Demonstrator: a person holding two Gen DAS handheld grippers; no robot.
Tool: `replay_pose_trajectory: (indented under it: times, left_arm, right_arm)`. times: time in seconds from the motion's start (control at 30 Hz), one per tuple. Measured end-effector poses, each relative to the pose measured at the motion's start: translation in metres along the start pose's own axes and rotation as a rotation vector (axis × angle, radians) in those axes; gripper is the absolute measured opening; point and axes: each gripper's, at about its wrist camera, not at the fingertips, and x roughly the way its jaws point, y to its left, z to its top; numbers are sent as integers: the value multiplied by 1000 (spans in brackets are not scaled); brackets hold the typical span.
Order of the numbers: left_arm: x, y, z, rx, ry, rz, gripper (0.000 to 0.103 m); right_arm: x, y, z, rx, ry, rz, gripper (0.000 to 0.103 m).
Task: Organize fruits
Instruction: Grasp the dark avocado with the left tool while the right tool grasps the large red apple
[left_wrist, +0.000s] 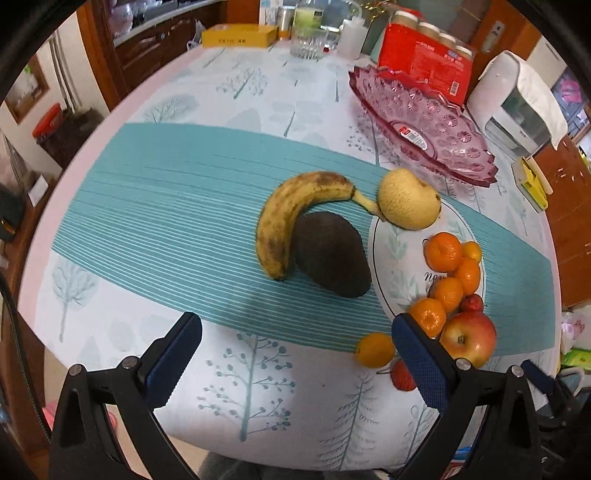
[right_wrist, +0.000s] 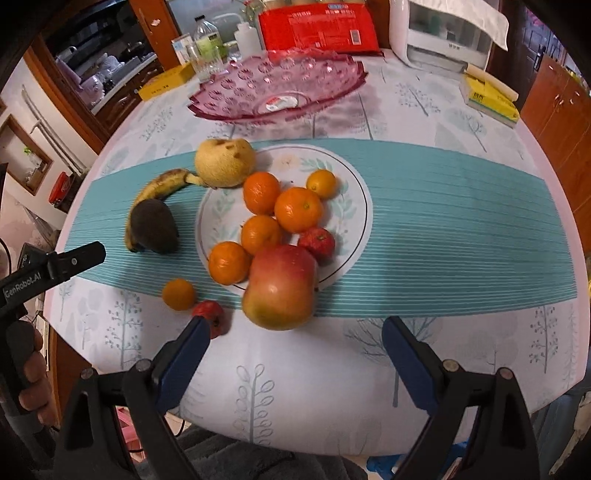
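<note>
A spotted banana (left_wrist: 291, 214) (right_wrist: 159, 192) and a dark avocado (left_wrist: 330, 254) (right_wrist: 155, 226) lie on the teal runner, left of a white plate (right_wrist: 354, 199) (left_wrist: 395, 251). A yellow pear (left_wrist: 408, 199) (right_wrist: 225, 161) sits on the plate's far left rim. Several mandarins (right_wrist: 297, 208) (left_wrist: 443, 251) and a small red fruit (right_wrist: 317, 240) lie on the plate. A big apple (right_wrist: 280, 286) (left_wrist: 468, 338) rests at its near rim. A loose mandarin (right_wrist: 178, 294) (left_wrist: 375, 349) and a small red fruit (right_wrist: 210, 314) (left_wrist: 402, 376) lie on the cloth. My left gripper (left_wrist: 295, 328) and right gripper (right_wrist: 295, 332) are open, empty, near the table's front edge.
A pink glass fruit dish (right_wrist: 277, 88) (left_wrist: 421, 122) stands behind the plate. Farther back are a red box (right_wrist: 317, 27), bottles and a glass (left_wrist: 308, 40), a yellow box (left_wrist: 238, 35), a white appliance (right_wrist: 443, 33) and a yellow-green packet (right_wrist: 489, 98).
</note>
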Motion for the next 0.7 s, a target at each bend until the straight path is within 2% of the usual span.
replay_pose_trajectory:
  times: [0.23, 0.43, 0.6, 0.7]
  left_arm:
    - [27, 2, 14, -121, 38, -15, 97]
    - [40, 0, 22, -171, 45, -7, 92]
    - [51, -2, 28, -191, 87, -38, 79]
    - [55, -4, 31, -187, 99, -50, 73]
  right_arm:
    - [27, -11, 4, 67, 53, 30, 93]
    - [43, -16, 9, 117, 90, 77, 91]
    - [54, -18, 16, 136, 110, 106, 88]
    - [60, -17, 20, 143, 128, 152, 78]
